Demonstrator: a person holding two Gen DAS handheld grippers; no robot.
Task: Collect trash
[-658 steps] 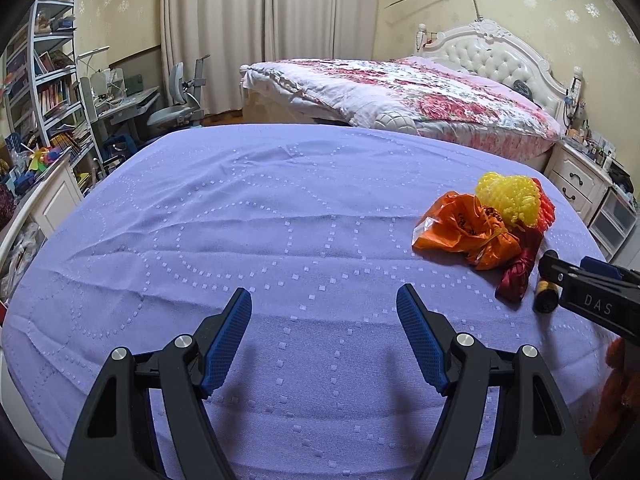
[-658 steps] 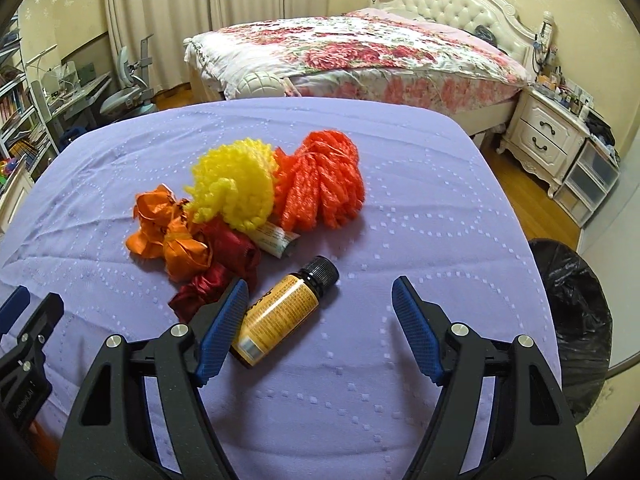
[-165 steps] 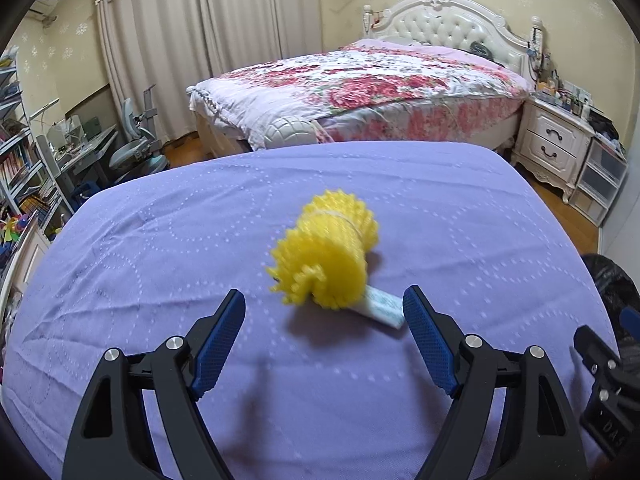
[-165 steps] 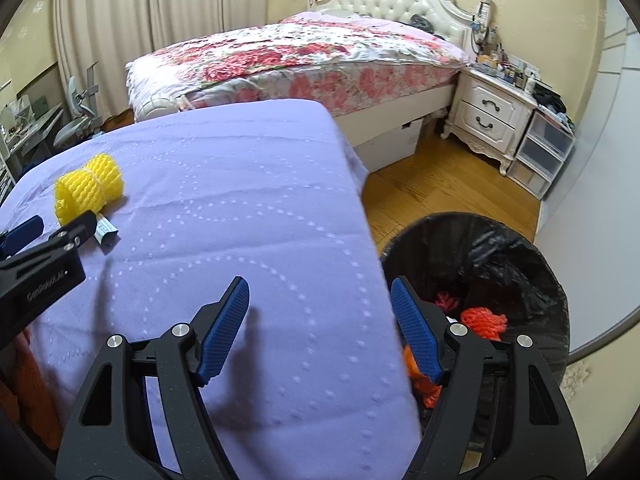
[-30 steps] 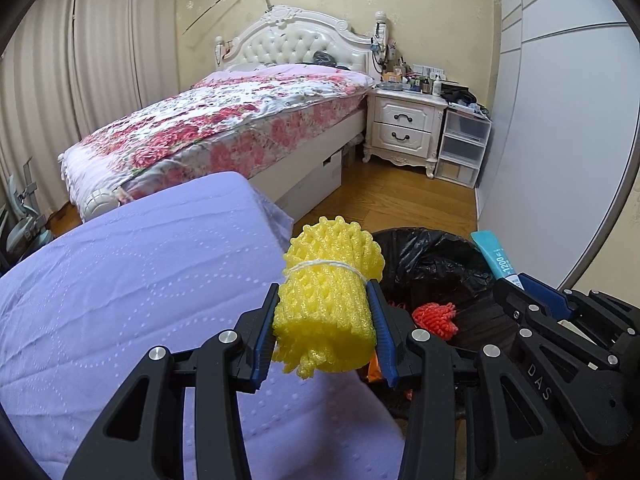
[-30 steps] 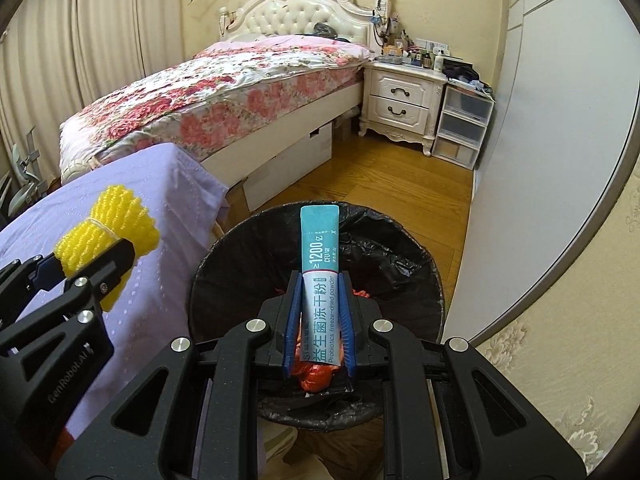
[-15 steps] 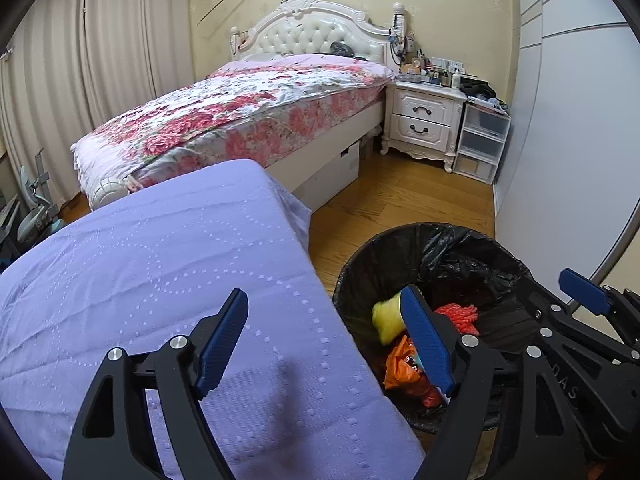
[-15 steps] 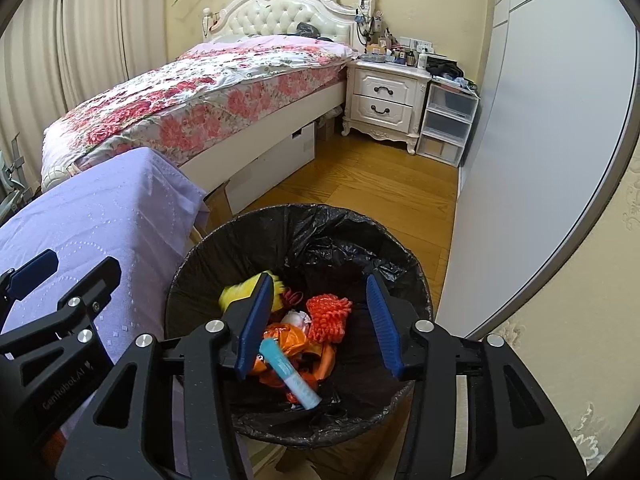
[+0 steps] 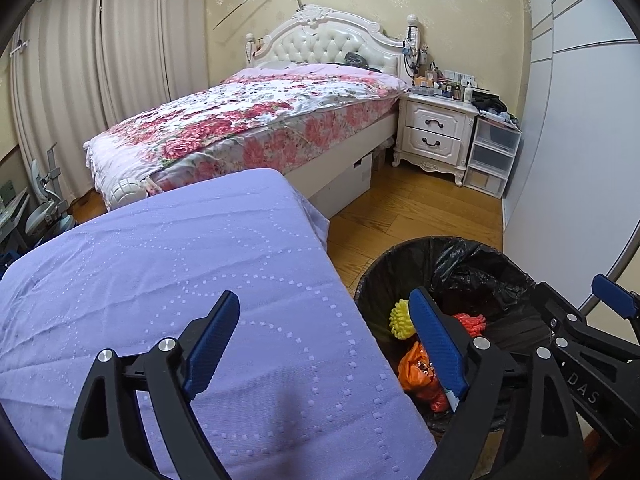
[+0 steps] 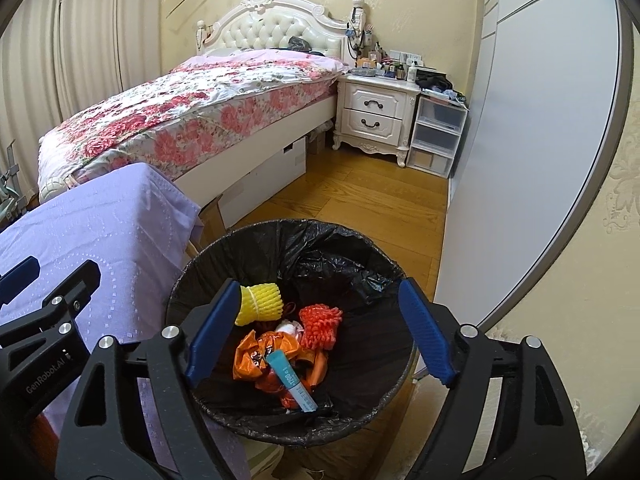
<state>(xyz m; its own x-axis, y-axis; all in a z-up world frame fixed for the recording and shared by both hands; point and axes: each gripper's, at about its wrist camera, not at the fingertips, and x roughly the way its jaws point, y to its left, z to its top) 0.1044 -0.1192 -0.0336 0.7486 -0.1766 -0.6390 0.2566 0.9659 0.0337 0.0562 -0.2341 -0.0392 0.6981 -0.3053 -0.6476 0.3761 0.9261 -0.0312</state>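
Observation:
A black-lined trash bin (image 10: 372, 256) stands on the floor beside the purple-covered table (image 9: 160, 272). In it lie a yellow foam net (image 10: 260, 303), an orange foam net (image 10: 322, 326), an orange wrapper (image 10: 260, 350) and a teal sachet (image 10: 290, 380). My right gripper (image 10: 320, 332) is open and empty, above the bin. My left gripper (image 9: 326, 338) is open and empty, over the table's right edge by the bin (image 9: 480, 264). The yellow net (image 9: 400, 318) and orange wrapper (image 9: 416, 364) show there too.
A bed with a floral cover (image 9: 260, 120) stands behind the table. A white nightstand (image 9: 436, 136) and clear drawers (image 9: 494, 152) stand by a grey wardrobe door (image 9: 568, 160). Wooden floor (image 10: 360, 196) lies between bin and bed.
One second ago my left gripper held the yellow net and my right the teal sachet; both opened and the items dropped into the bin. Since then the jaws have spread a little wider.

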